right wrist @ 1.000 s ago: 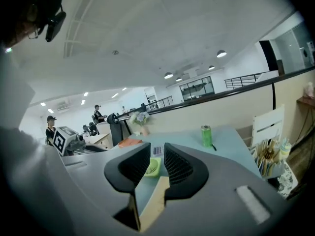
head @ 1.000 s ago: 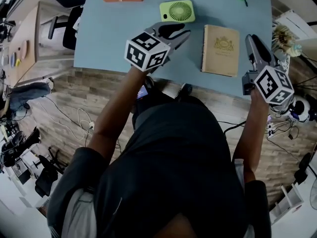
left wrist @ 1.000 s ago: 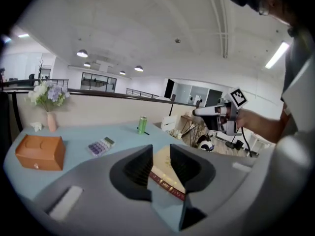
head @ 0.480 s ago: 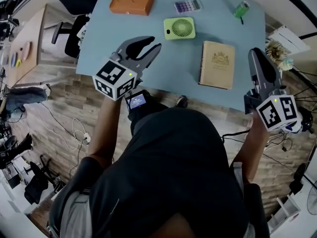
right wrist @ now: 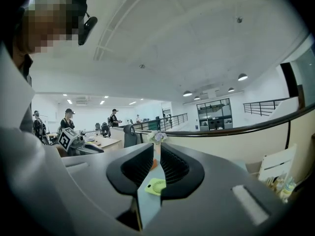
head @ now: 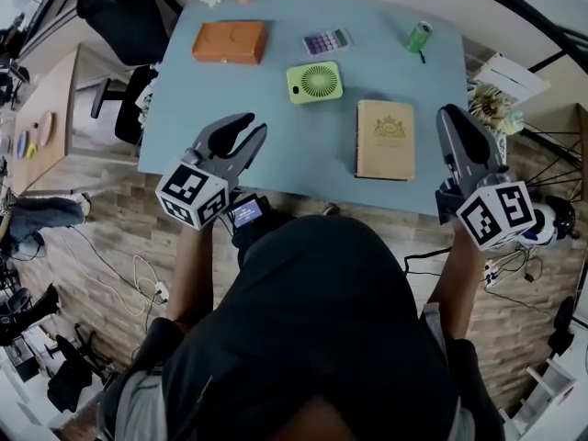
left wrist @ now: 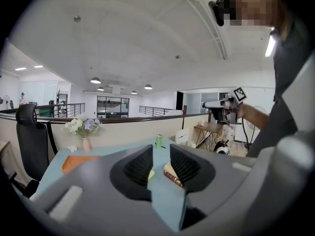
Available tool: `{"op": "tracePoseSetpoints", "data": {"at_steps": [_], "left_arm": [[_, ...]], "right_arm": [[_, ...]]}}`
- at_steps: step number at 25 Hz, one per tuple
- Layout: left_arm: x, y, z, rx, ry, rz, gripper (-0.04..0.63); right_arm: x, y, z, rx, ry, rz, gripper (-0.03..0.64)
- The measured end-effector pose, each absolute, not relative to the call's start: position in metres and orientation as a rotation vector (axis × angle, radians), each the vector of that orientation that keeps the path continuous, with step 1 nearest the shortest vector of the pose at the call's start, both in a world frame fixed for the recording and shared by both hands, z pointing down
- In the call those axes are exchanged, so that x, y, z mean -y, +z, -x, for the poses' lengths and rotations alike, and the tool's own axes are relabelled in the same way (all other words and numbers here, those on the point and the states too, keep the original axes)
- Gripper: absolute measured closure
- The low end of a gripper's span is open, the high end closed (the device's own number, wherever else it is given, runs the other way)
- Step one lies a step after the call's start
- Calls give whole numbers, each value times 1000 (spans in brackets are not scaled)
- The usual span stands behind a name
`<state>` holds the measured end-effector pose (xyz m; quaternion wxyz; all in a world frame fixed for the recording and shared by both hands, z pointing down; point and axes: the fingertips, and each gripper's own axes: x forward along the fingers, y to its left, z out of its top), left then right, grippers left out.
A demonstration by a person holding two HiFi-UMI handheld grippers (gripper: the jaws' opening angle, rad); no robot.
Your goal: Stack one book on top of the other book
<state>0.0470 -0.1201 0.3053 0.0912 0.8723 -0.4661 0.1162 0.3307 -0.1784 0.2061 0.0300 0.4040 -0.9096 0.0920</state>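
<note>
Tan book (head: 385,140) lies between left fingers (head: 230,132) and right fingers (head: 459,138), untouched.

Your pale blue desk (head: 303,150) stands on a wood-plank floor (head: 101,219) strewn with cables (head: 138,278). A black office chair (head: 115,12) sits off the desk's far left corner, and a wooden side table (head: 41,122) lies beyond its left edge. Round lamps (left wrist: 95,80) glow in the white ceiling (left wrist: 138,33). A dark handrail (left wrist: 136,119) runs behind.
</note>
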Motion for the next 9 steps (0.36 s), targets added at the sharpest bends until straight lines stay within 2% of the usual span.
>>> {"op": "tracePoseSetpoints", "data": {"at_steps": [9], "left_arm": [[109,314,-54,1392,359,-2573,430]], "right_arm": [[174,225,-347,2780,331,-1262,569]]}}
